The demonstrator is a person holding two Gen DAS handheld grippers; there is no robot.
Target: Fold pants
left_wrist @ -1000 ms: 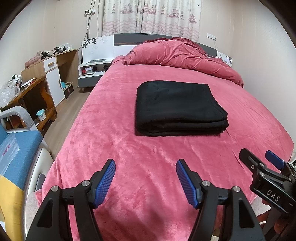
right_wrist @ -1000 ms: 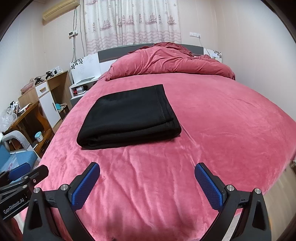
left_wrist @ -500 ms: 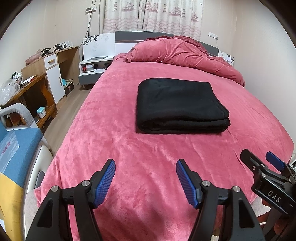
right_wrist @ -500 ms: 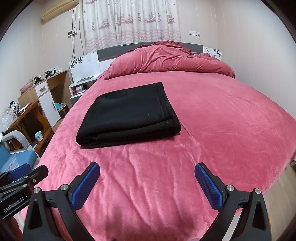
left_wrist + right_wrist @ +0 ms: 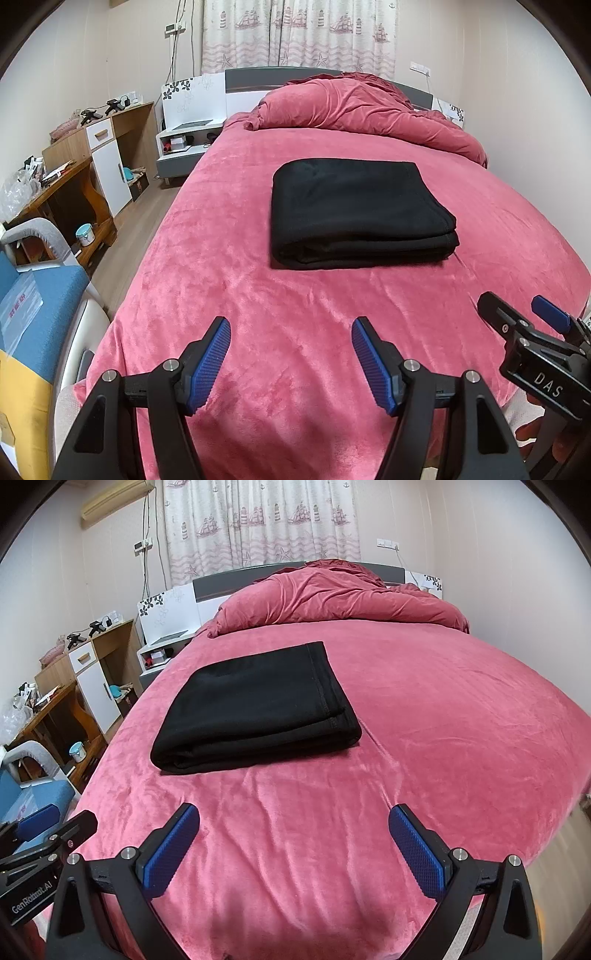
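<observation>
The black pants (image 5: 356,212) lie folded into a flat rectangle in the middle of the red bed (image 5: 258,295). They also show in the right wrist view (image 5: 255,709). My left gripper (image 5: 291,328) is open and empty, above the foot of the bed, well short of the pants. My right gripper (image 5: 293,814) is open and empty, also near the foot of the bed and apart from the pants. The right gripper shows at the right edge of the left wrist view (image 5: 532,325).
A bunched red duvet (image 5: 354,107) lies at the head of the bed. A nightstand (image 5: 184,144), a wooden desk (image 5: 85,162) and a blue chair (image 5: 33,295) stand on the left. A wall is on the right.
Both grippers have drawn back and risen slightly, so the pants sit a little farther off. The pants have not moved and both grippers stay open.
</observation>
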